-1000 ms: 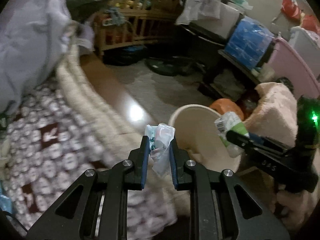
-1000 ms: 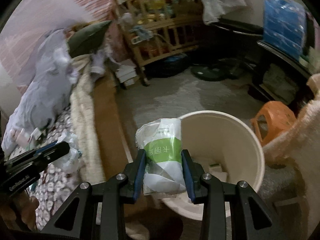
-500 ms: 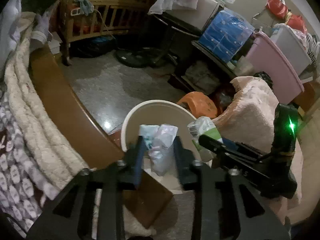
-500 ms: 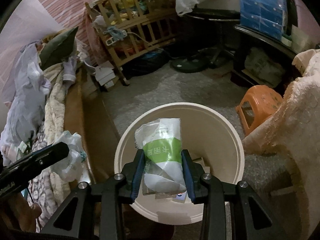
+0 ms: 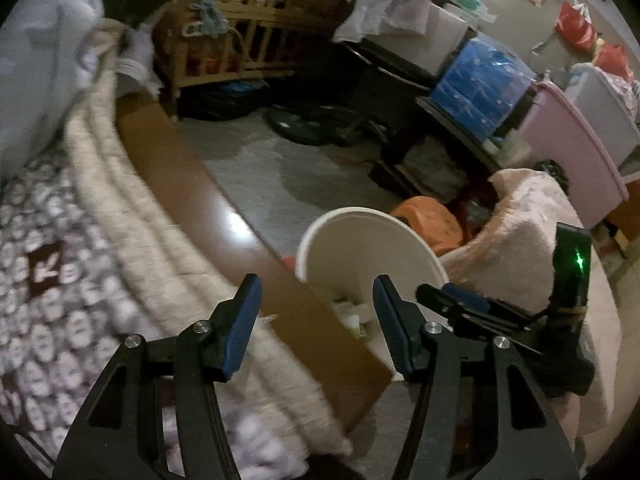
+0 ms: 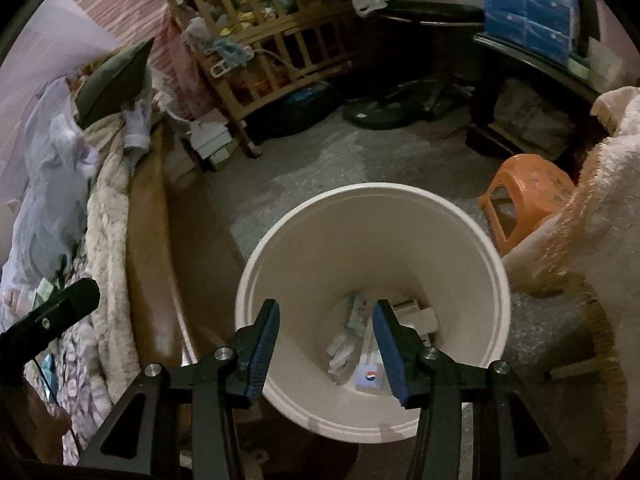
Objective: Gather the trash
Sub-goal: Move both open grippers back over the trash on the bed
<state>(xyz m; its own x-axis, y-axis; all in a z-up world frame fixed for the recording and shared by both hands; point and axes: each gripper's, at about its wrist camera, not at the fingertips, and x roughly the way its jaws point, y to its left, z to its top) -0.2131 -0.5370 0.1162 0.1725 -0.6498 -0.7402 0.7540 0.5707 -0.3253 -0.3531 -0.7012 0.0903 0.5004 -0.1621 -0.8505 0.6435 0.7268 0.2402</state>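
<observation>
Both grippers stand spread and empty, their jaws having just been opening with nothing between them. The right gripper (image 6: 325,330) hangs straight over the bin (image 6: 472,236), its pads framing the trash (image 6: 352,336) that lies at the bottom: pale wrappers and a small packet. The left gripper (image 5: 316,320) sits beside it, over the wooden bed edge (image 5: 188,184) where it meets the bin's rim, with the blanket (image 5: 120,216) to its left. I judge the drop-off step finished for this load. Next, each hand should lift clear of the rim and turn back toward the bed, where a crumpled bag (image 6: 52,184) may be more trash.
</observation>
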